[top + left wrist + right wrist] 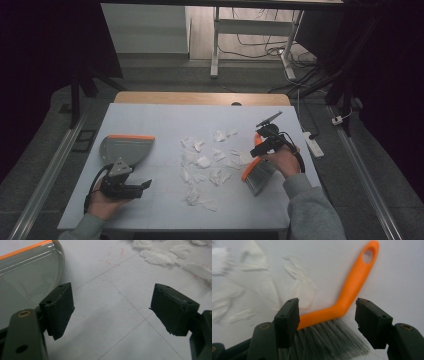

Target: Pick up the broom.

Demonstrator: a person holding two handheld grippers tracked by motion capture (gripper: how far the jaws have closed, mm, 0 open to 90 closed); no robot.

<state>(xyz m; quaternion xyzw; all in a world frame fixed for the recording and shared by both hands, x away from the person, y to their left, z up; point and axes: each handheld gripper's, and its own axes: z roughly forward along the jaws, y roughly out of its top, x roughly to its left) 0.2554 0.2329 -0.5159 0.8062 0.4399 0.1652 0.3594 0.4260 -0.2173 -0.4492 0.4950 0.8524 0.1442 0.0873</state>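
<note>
Between the spread jaws of the right hand-held gripper (327, 322) lies the brush (342, 302), ungripped

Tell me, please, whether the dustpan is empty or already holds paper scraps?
Empty: the dustpan shows a bare grey inside, and the paper scraps lie scattered on the table beside it.

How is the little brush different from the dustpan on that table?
The brush lies at the table's right, between the open jaws of the right gripper; the dustpan lies at the left, just beside the open left gripper, outside its jaws. The brush has grey bristles and a bent orange handle; the dustpan is a wide grey scoop with only an orange edge strip. Both share grey and orange colours and flank the white paper scraps.
</note>
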